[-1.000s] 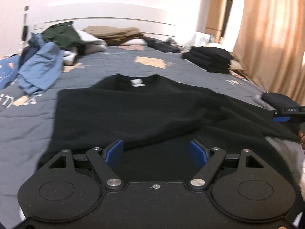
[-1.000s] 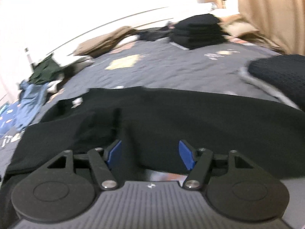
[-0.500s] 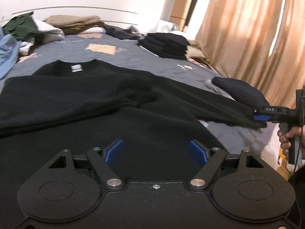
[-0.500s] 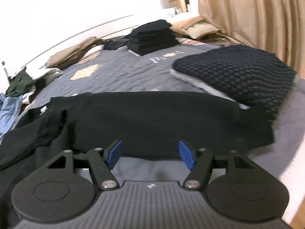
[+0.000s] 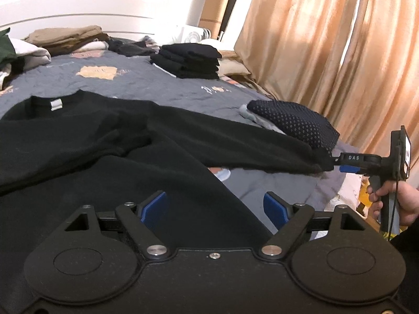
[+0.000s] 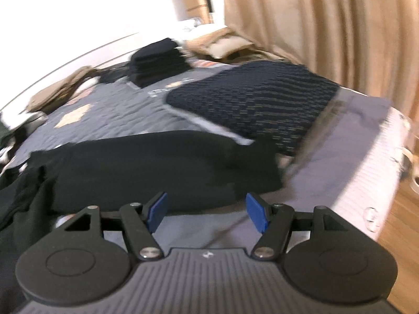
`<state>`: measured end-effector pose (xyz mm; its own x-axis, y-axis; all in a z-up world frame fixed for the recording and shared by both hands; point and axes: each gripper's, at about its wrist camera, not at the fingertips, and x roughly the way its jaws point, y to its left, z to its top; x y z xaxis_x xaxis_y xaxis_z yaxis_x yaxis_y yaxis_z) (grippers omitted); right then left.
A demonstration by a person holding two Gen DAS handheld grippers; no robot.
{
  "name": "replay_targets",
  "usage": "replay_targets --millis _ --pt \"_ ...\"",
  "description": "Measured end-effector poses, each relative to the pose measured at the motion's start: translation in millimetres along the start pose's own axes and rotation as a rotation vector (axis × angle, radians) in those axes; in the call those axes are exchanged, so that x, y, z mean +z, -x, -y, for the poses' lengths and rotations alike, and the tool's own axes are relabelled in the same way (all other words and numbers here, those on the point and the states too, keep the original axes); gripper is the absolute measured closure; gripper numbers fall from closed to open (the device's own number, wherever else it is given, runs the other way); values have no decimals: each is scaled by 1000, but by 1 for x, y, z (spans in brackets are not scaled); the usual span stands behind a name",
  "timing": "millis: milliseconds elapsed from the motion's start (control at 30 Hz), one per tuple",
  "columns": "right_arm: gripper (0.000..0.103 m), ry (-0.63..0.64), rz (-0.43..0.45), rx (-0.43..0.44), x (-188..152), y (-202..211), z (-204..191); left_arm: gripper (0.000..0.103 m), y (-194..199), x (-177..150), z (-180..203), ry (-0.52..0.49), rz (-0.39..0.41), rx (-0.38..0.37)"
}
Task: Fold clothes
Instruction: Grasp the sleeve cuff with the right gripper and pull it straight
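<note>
Both views had swung right since 1 s ago. Left hand-held gripper hung w/ jaws wide apart, empty, over black shirt spread on bed. Right hand-held gripper also gaped, holding nothing, just short of sleeve at bed's right edge, near dotted cloth.
</note>
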<state>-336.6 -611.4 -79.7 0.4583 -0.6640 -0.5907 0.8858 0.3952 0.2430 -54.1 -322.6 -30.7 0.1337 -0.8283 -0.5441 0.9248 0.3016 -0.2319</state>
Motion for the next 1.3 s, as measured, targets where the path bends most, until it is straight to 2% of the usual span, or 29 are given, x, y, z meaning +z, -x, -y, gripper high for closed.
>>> replay_targets --millis 100,300,400,533,933,1033,1100,1200,1300 --pt "37 -100 7 -53 2 -4 26 23 -8 -4 2 -13 -22 0" --pt "37 -326 36 -99 8 -18 68 23 -11 -7 -3 -9 -35 1" --pt "37 -425 15 -65 6 -29 79 23 -10 -7 -5 19 -36 -10" --pt "37 -559 -27 6 0 -38 85 23 -7 -5 -4 62 -33 -67" --pt "38 -731 -63 181 -4 -50 81 22 -6 -10 11 18 -38 -102" --pt "42 -721 -74 190 -3 -55 76 22 -6 -10 11 15 -39 -102" --pt "52 -704 -80 197 -2 -59 70 22 -5 -10 11 12 -40 -102" --pt "54 -665 -90 163 -1 -66 63 22 -5 -11 10 12 -41 -99" --pt "55 -695 -100 138 -4 -74 64 22 -5 -15 5 23 -37 -100"
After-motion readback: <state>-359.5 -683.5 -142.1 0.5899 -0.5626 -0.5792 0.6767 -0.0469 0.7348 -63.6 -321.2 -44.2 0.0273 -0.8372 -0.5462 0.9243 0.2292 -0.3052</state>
